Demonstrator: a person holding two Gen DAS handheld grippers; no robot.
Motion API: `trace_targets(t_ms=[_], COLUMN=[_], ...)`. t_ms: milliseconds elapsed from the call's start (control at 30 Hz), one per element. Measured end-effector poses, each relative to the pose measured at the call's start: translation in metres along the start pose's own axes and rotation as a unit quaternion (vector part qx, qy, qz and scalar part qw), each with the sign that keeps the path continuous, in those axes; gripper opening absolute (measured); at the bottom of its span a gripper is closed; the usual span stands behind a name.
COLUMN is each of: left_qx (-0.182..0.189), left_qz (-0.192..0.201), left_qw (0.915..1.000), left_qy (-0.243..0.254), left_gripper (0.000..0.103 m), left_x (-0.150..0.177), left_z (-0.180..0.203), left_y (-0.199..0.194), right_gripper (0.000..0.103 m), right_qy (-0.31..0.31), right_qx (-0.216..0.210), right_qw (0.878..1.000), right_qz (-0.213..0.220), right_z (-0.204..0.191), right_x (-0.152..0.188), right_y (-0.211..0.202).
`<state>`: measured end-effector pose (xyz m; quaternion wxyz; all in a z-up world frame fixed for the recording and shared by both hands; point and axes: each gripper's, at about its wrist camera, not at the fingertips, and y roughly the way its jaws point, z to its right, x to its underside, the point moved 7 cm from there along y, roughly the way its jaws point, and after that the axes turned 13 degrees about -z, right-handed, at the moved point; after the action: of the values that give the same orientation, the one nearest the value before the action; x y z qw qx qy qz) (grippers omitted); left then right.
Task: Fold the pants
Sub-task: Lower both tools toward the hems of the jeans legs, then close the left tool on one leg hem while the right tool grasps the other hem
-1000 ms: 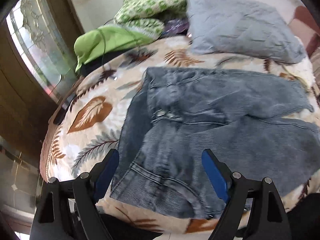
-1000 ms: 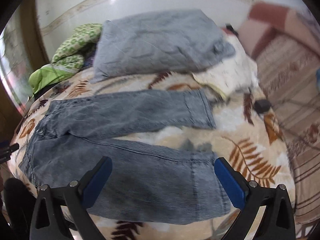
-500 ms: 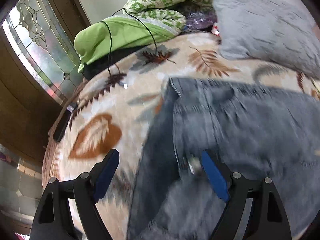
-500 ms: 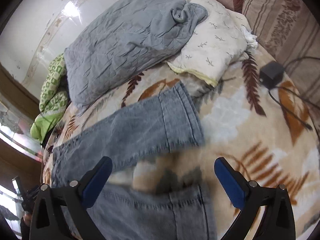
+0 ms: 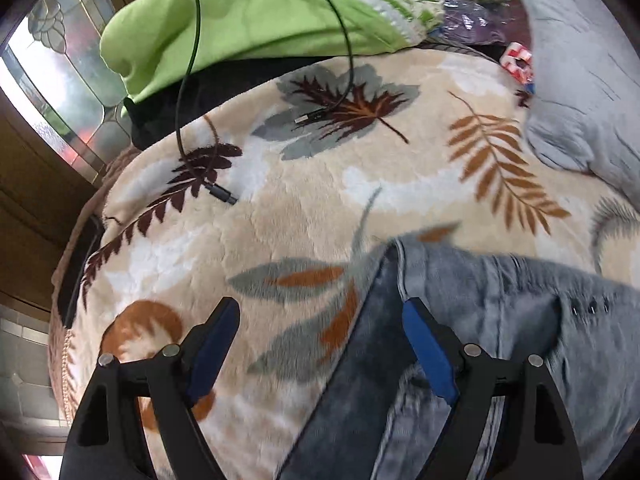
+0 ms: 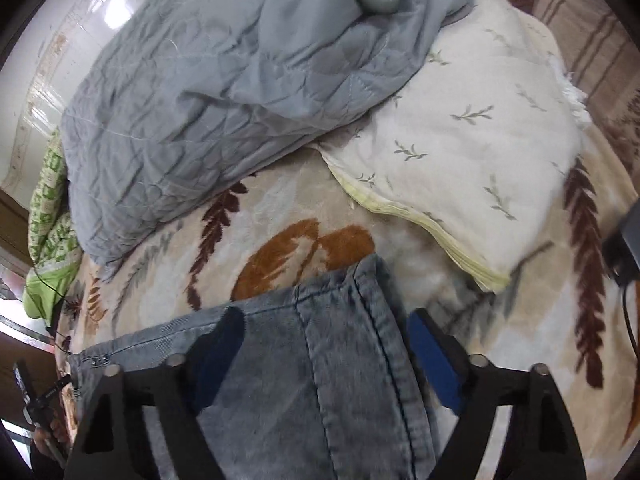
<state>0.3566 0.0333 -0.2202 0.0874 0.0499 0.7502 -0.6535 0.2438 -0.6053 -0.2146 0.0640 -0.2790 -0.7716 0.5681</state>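
Observation:
Grey-blue jeans [image 5: 500, 320] lie flat on a leaf-patterned blanket [image 5: 300, 192]. My left gripper [image 5: 320, 344] hangs open just over the far corner of the waistband. Its right pad is above the denim and its left pad above the blanket. In the right wrist view the hem of the far trouser leg [image 6: 340, 360] lies between the fingers of my right gripper [image 6: 324, 348]. Those jaws are closing, and the pads stand apart from the cloth at each side of the cuff.
A black cable [image 5: 188, 80] trails over a green blanket [image 5: 248, 12] at the far left, beside a patterned glass window [image 5: 52, 60]. A grey quilt [image 6: 224, 80] and a cream pillow [image 6: 460, 140] lie beyond the hem. A black charger [image 6: 624, 240] sits at the right.
Both grippers swept forward and lower across the jeans, the left to the far waist corner, the right to the far leg's hem. The right jaws have narrowed.

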Motion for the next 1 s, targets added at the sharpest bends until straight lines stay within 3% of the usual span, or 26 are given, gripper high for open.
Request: trace_targets(t_ms=[333, 500, 567, 733, 833, 900, 1000], left_qx=[0.038, 0.081, 0.111, 0.147, 0.186, 0.215, 0.227], left_qz=[-0.029, -0.051, -0.061, -0.072, -0.089, -0.081, -0.070], left_qw=[0.9989, 0.9953, 0.9916, 0.9857, 0.9768, 0.9703, 0.9682], left_qy=[0.003, -0.011, -0.024, -0.041, -0.058, -0.076, -0.078], left_gripper=[0.051, 0.050, 0.050, 0.052, 0.052, 0.052, 0.052], left_x=[-0.026, -0.031, -0.032, -0.036, -0.040, -0.043, -0.040], left_z=[-0.004, -0.008, -0.006, 0.001, 0.007, 0.005, 0.003], left_y=[0.011, 0.017, 0.017, 0.021, 0.027, 0.020, 0.015], right_gripper=[0.069, 0.049, 0.046, 0.045, 0.045, 0.045, 0.045], right_qy=[-0.042, -0.058, -0.054, -0.046, -0.043, -0.041, -0.042], right_qx=[0.085, 0.098, 0.096, 0.103, 0.101, 0.099, 0.095], right_qw=[0.995, 0.993, 0.994, 0.994, 0.994, 0.994, 0.995], right_qz=[-0.013, -0.016, -0.013, -0.007, -0.006, -0.006, -0.006], right_z=[-0.001, -0.007, -0.008, -0.007, -0.007, -0.007, -0.006], right_x=[-0.015, -0.011, -0.009, -0.004, -0.004, -0.008, -0.005], right_y=[0.037, 0.037, 0.035, 0.031, 0.032, 0.036, 0.036])
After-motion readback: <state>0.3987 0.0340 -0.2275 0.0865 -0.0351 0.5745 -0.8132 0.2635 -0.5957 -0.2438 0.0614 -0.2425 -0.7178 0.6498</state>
